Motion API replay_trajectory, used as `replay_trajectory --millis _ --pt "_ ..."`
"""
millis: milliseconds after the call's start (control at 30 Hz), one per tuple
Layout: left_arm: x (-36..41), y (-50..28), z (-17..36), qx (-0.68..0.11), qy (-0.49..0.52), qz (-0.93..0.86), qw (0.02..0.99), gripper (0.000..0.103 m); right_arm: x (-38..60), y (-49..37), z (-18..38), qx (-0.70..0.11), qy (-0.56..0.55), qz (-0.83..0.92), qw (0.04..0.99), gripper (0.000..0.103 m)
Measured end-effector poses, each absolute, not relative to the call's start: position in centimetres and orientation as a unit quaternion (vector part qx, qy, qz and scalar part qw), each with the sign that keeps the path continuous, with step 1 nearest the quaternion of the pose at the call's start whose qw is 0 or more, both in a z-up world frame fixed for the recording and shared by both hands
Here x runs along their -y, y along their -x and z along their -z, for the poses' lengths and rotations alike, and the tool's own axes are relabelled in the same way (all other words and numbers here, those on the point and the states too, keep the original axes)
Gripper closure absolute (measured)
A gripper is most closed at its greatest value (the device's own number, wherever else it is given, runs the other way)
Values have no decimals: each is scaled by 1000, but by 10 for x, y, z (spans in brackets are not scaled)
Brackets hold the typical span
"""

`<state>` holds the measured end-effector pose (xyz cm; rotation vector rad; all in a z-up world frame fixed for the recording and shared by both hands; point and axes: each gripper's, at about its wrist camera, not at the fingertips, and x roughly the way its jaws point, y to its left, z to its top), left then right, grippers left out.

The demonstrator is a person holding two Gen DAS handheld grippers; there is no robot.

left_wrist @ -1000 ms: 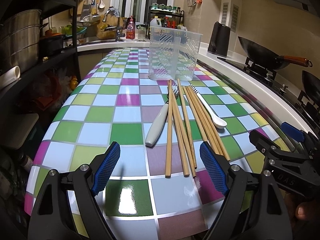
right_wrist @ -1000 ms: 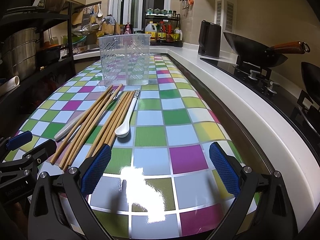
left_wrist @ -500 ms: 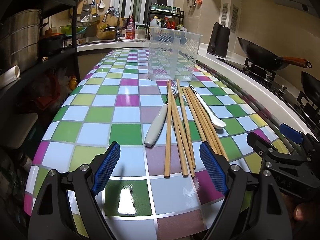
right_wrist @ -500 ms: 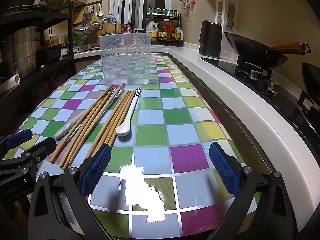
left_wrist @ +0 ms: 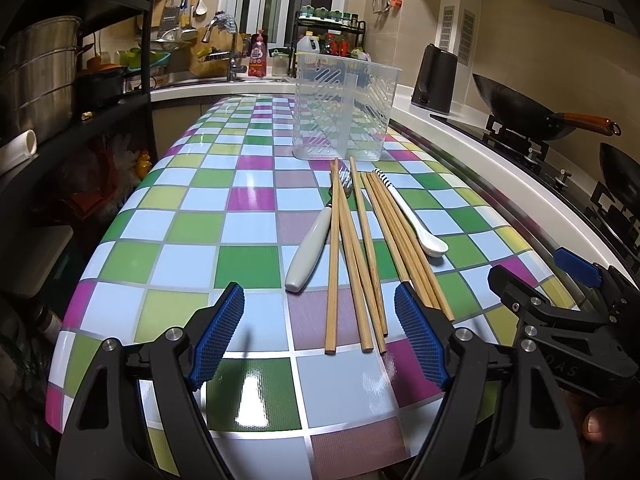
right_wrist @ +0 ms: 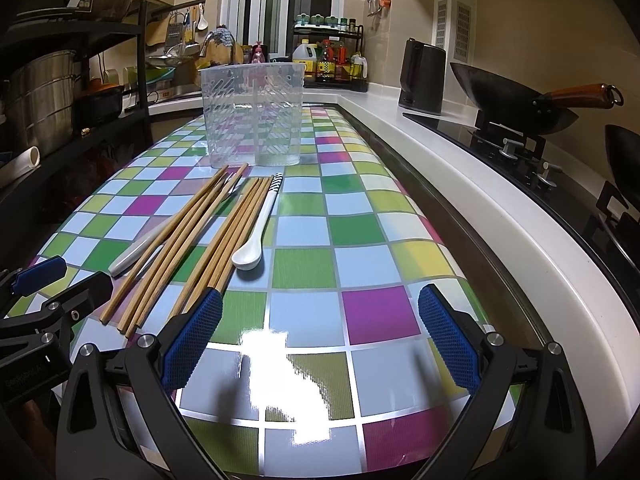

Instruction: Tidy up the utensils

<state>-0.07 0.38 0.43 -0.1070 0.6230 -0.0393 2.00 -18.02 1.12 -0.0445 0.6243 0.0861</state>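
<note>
Blue-padded left gripper (left_wrist: 320, 338) spread wide, holding nothing, low over checkered tabletop (left_wrist: 180, 216), near ends of bamboo chopsticks (left_wrist: 352, 260) between pads. Right gripper (right_wrist: 320, 338) likewise wide, empty, chopstick ends just beside left pad. Beyond: grey-handled fork (left_wrist: 310, 250) left of chopsticks, tines under them; white spoon (left_wrist: 416, 222) with striped handle on right. Clear slotted utensil holder (left_wrist: 344, 110) upright past utensil tips. Wok (right_wrist: 516, 96) on stove at right.

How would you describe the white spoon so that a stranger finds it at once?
Start at the clear plastic holder on the checkered table. In front of it lie wooden chopsticks. The white spoon lies along their stove-side edge, with black stripes at its handle end.
</note>
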Motion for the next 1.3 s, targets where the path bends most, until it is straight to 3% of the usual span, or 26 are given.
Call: replay_trajectory --millis 100,133,233,300,367,633,800,1033,1133,1233,1300 --pt "-2 0 -3 -310 46 16 950 39 180 -20 -11 -306 21 -46 951 7" --pt "-2 -1 -1 -315 44 16 948 48 179 -21 -12 -306 20 -49 951 8" --pt "-4 -3 4 -331 51 20 942 70 182 -27 -15 -309 1 -73 948 23" --pt "-4 -6 6 -337 52 23 940 79 185 -36 -16 -317 -18 -97 943 40" --pt "-4 -7 6 -339 55 23 939 80 185 -44 -14 -328 -28 -109 938 50" --pt "2 -13 9 -350 53 25 935 81 181 -87 -1 -403 -96 -143 899 53" --pt "2 -14 12 -354 49 22 934 82 179 -104 11 -436 -130 -161 875 64" --pt "7 -18 14 -355 40 21 934 82 173 -112 11 -452 -133 -184 863 64" --pt "13 -19 16 -352 23 18 936 82 171 -113 12 -460 -128 -189 858 82" --pt "17 -19 16 -348 8 14 937 82 171 -110 11 -457 -118 -179 863 86" --pt "19 -19 16 -347 2 14 938 88 175 -108 10 -457 -117 -165 866 90"
